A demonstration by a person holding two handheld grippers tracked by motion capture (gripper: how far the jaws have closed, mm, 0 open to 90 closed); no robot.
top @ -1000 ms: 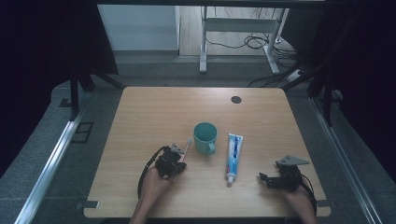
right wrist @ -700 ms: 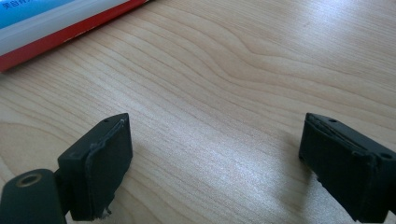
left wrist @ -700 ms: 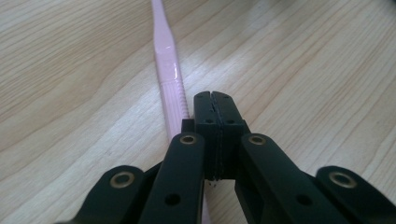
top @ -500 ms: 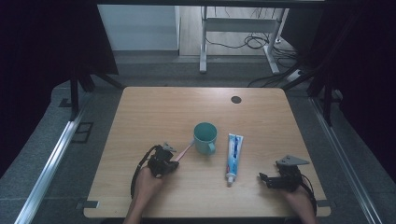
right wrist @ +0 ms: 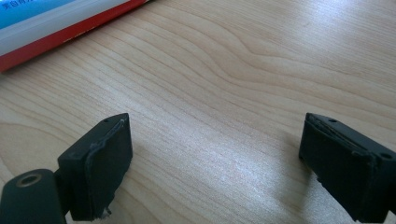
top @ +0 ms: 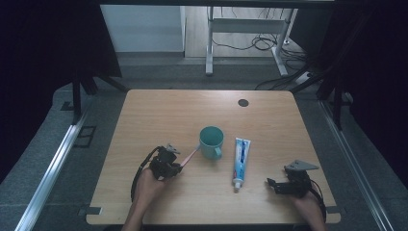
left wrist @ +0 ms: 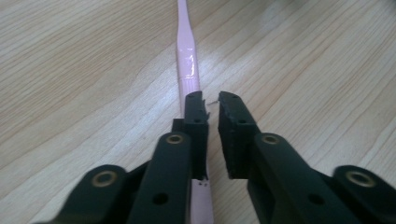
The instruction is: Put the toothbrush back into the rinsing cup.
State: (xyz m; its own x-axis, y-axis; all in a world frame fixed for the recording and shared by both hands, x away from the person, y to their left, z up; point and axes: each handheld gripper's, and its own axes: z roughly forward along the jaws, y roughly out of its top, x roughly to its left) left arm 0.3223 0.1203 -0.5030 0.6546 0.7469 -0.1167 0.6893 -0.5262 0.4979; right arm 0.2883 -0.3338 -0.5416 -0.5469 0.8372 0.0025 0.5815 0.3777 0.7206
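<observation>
Your left gripper [left wrist: 211, 105] has just been opening: its jaws stand a narrow gap apart with the pink toothbrush [left wrist: 187, 65] lying flat on the bench [top: 163, 115] under the left jaw, no longer pinched, its handle running ahead toward the teal cup [top: 211, 141]. Your right gripper [right wrist: 215, 163] rests wide and empty, the toothpaste tube [top: 240, 159] lying ahead and to its left, likely kept ready for that pick.

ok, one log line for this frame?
left gripper: jaws just opening, toothbrush lying beneath them, unclamped | right gripper: open, empty, on table | cup, toothpaste: untouched
</observation>
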